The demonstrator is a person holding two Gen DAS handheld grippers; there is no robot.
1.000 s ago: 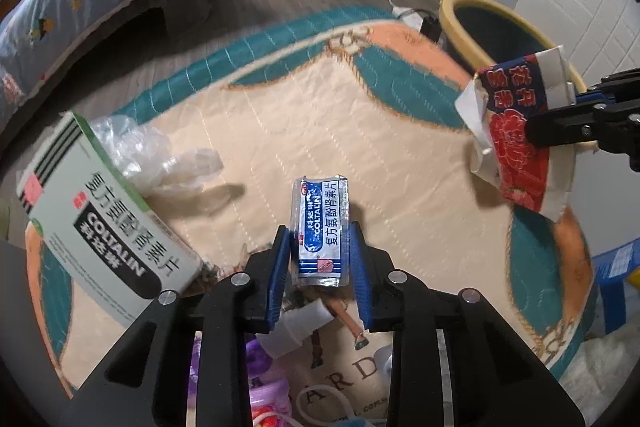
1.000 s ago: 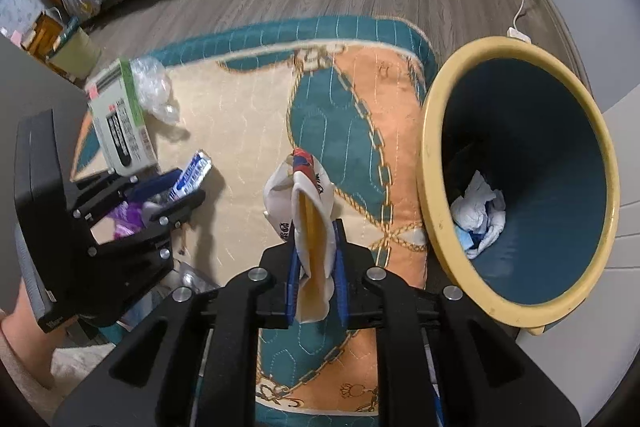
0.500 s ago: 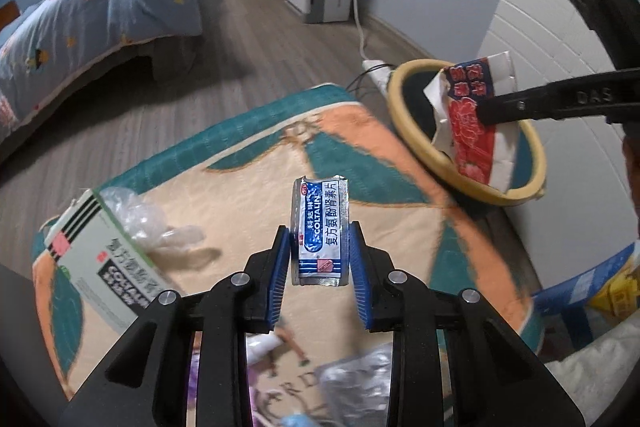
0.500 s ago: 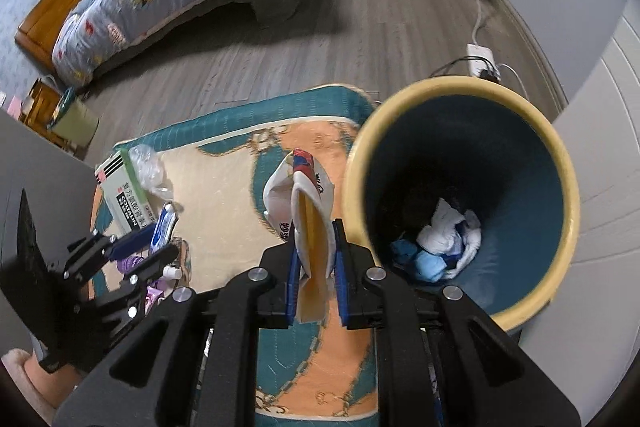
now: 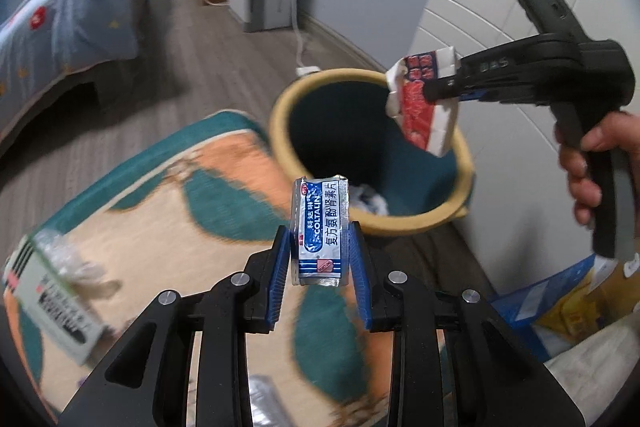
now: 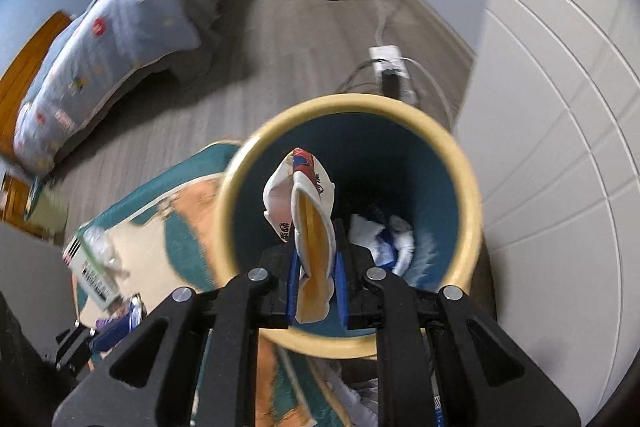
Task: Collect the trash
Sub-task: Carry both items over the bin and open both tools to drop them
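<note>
The right hand-held gripper (image 6: 316,285), clamped on a crumpled paper carton (image 6: 308,211), hangs directly over the open bin (image 6: 468,195). The left hand-held gripper (image 5: 320,267), clamped on an upright medicine sachet (image 5: 320,231), sits short of the near rim, so the right is nearer.

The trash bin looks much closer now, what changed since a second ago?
Both tongs carried their trash from over the rug to the trash bin. The right tongs now hold the crumpled carton right above its opening; the left tongs bring the blue packet near its rim. Nothing was let go; both grips stayed the same.
</note>
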